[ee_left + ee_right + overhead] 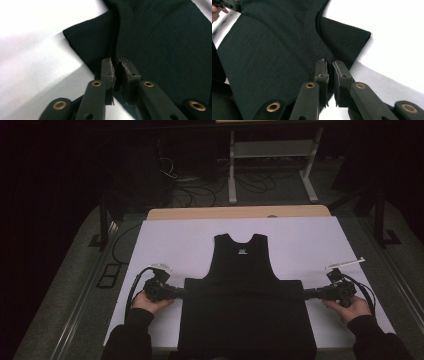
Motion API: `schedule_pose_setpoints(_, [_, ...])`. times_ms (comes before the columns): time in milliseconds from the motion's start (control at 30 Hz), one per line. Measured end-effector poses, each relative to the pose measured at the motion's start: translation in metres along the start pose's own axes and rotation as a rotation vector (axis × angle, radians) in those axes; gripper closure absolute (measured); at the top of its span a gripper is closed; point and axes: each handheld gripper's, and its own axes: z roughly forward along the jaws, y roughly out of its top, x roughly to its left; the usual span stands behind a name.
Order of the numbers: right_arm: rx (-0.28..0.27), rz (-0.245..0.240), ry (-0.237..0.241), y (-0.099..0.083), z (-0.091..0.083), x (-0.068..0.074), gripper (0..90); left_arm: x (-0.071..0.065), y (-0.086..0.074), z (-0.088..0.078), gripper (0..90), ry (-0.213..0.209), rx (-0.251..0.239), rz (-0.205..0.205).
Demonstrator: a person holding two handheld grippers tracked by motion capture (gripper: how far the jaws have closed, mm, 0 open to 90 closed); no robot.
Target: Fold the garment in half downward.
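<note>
A black sleeveless top (244, 270) lies flat on the white cover (175, 240), neck toward the far side, its lower part folded up into a wide band (245, 320). My left gripper (182, 293) lies level at the band's left edge. In the left gripper view its jaws (116, 65) stand a thin slit apart with the dark cloth (160, 50) pinched at their tips. My right gripper (304, 294) mirrors it at the right edge. Its jaws (330, 65) are also nearly together, clamped on the fabric's fold (287, 50).
A wooden table edge (240, 212) shows beyond the white cover. White bare surface flanks the garment on both sides. Farther back on the dark floor are cables (200, 190) and a white stand (270, 165). The other hand (215, 12) is at the right gripper view's top left.
</note>
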Motion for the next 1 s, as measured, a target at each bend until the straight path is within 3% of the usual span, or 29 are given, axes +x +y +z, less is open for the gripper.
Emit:
schedule_pose_setpoints(67, [-0.015, -0.005, -0.003, 0.001, -0.001, 0.001, 76.6, 0.001, 0.000, 0.000, 75.2, -0.004, 0.001, 0.001])
schedule_pose_setpoints(200, [-0.028, -0.015, -0.033, 0.001, -0.003, 0.002, 58.8, 0.000, 0.001, -0.001, 65.9, 0.014, -0.016, 0.009])
schedule_pose_setpoints(367, [-0.063, -0.029, -0.049, 0.001, -0.006, 0.003, 41.3, 0.004, 0.002, -0.006, 47.7, 0.003, -0.048, -0.007])
schedule_pose_setpoints(633, [-0.154, -0.070, -0.035, 0.003, -0.013, 0.005, 12.1, 0.002, 0.005, -0.017, 21.9, 0.054, -0.134, 0.039])
schedule_pose_setpoints(767, [-0.190, -0.091, -0.032, 0.005, -0.017, 0.007, 1.3, 0.004, 0.006, -0.021, 12.3, 0.068, -0.180, 0.040])
schedule_pose_setpoints(833, [-0.200, -0.098, -0.038, 0.005, -0.018, 0.007, 0.0, 0.005, 0.006, -0.021, 10.8, 0.076, -0.201, 0.041])
schedule_pose_setpoints(900, [-0.221, -0.126, -0.054, 0.008, -0.021, 0.009, 0.0, 0.007, 0.007, -0.021, 1.3, 0.086, -0.212, 0.044])
schedule_pose_setpoints(1000, [-0.239, -0.150, -0.061, 0.011, -0.023, 0.011, 0.0, 0.009, 0.011, -0.021, 0.0, 0.097, -0.212, 0.054])
